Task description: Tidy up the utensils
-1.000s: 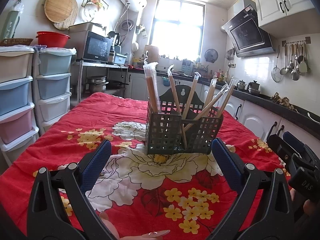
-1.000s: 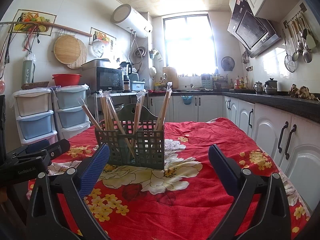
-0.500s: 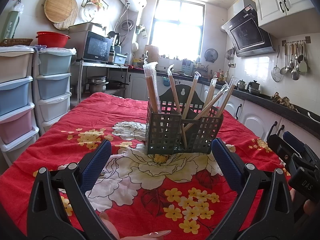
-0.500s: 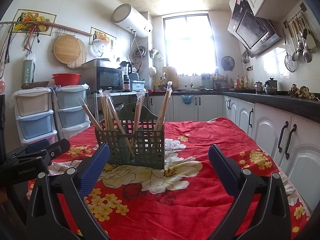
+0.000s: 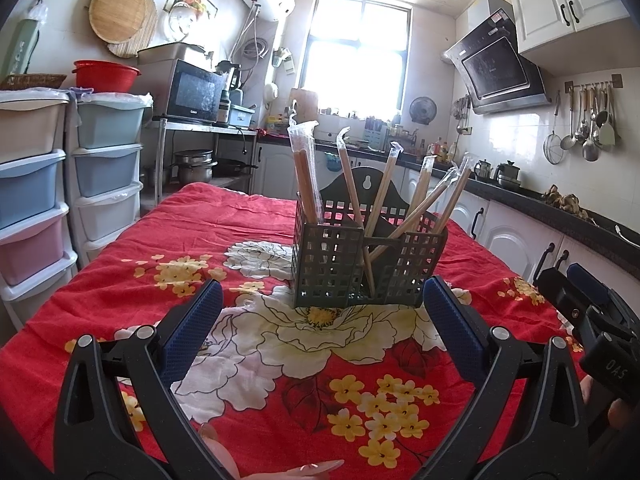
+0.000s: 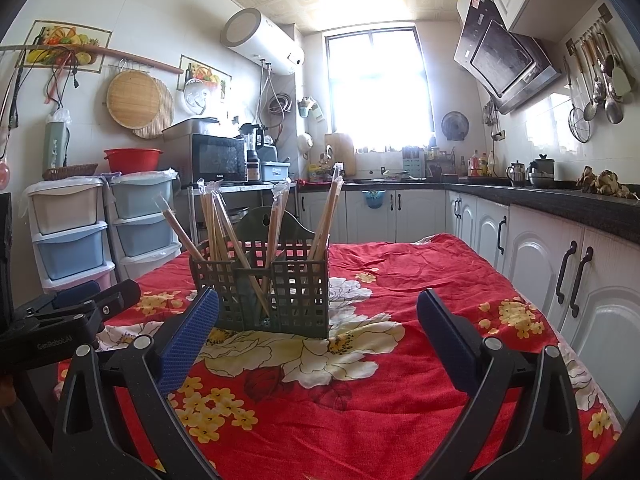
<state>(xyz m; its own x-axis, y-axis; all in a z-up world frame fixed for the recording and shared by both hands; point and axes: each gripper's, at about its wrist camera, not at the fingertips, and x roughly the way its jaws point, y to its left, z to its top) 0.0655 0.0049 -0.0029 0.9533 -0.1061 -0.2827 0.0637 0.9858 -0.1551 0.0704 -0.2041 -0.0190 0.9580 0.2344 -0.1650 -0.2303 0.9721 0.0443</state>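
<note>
A dark green lattice utensil holder [image 5: 366, 264] stands on the red flowered tablecloth [image 5: 280, 380], with several wrapped chopstick pairs [image 5: 306, 176] upright or leaning in its compartments. It also shows in the right wrist view [image 6: 262, 288], with chopsticks [image 6: 212, 220] in it. My left gripper [image 5: 322, 328] is open and empty, low over the cloth just in front of the holder. My right gripper [image 6: 318, 332] is open and empty, also in front of the holder. Each gripper shows at the edge of the other's view.
Stacked plastic drawers [image 5: 36, 184] stand left of the table. White cabinets and a dark counter [image 6: 560, 216] run along the right. A microwave [image 5: 192, 92] sits on a shelf behind. The tablecloth [image 6: 360, 400] spreads around the holder.
</note>
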